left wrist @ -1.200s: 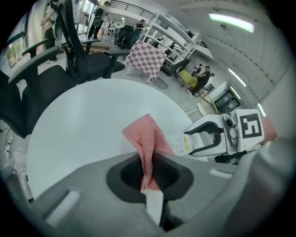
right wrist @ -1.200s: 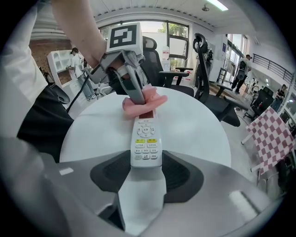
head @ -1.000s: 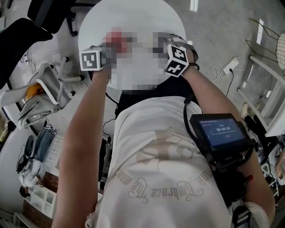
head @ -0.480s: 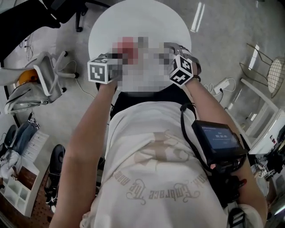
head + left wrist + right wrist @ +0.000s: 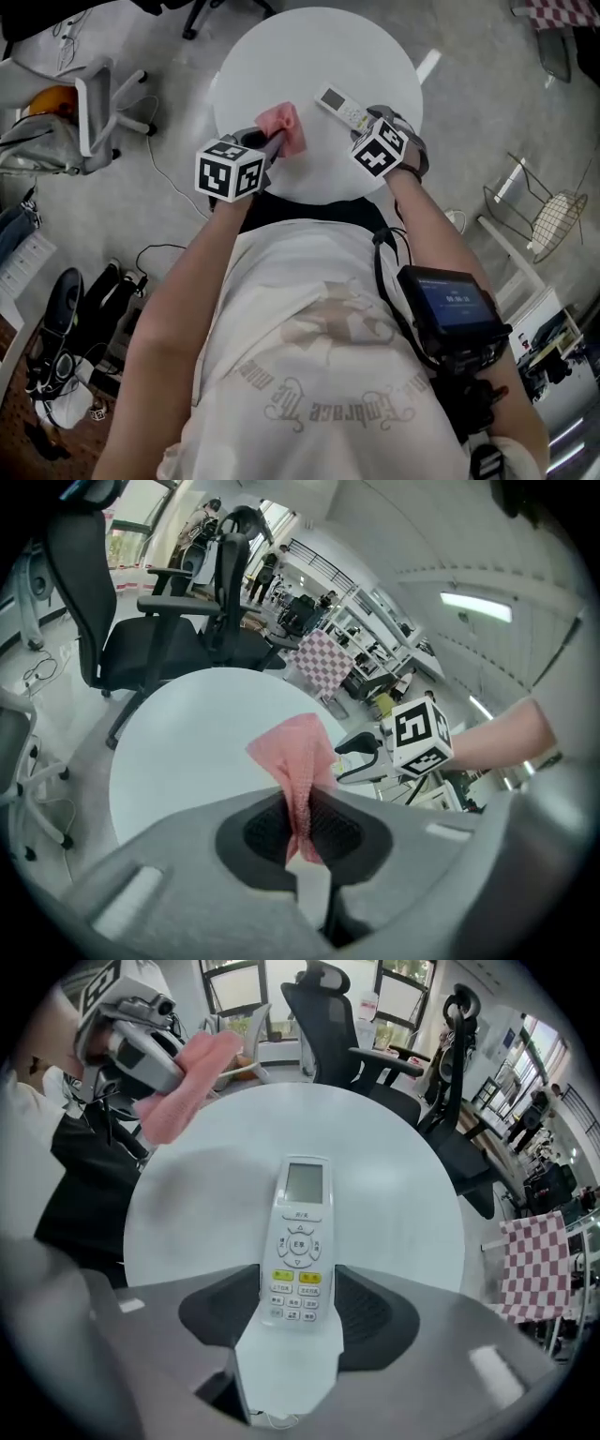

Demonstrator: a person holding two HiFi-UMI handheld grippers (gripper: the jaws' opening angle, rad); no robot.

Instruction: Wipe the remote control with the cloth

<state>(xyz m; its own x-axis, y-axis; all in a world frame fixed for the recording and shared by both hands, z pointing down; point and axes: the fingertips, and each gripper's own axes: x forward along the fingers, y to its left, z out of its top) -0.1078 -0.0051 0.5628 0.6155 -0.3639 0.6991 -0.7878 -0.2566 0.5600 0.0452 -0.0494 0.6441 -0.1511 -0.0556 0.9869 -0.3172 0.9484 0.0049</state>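
A white remote control (image 5: 300,1241) lies flat on the round white table (image 5: 394,1194), screen end away from me. My right gripper (image 5: 300,1302) points straight down over its button end. Its jaws are opening, and the remote sits between them with the pads just off its sides. In the head view the remote (image 5: 339,106) lies right of centre, under the right gripper (image 5: 367,120). My left gripper (image 5: 302,817) is shut on a pink cloth (image 5: 298,761), held above the table's near left part. The cloth (image 5: 284,129) hangs bunched from the left gripper (image 5: 274,142).
Black office chairs (image 5: 150,621) stand beyond the table. A red-checked cloth (image 5: 530,1260) hangs off to the right. A white chair (image 5: 94,103) is on the floor at left, a wire chair (image 5: 548,216) at right. A screen device (image 5: 450,305) is strapped to the right forearm.
The left gripper has come up and toward me with the cloth. The right gripper has stayed over the remote. The head view has swung, so the table sits further right.
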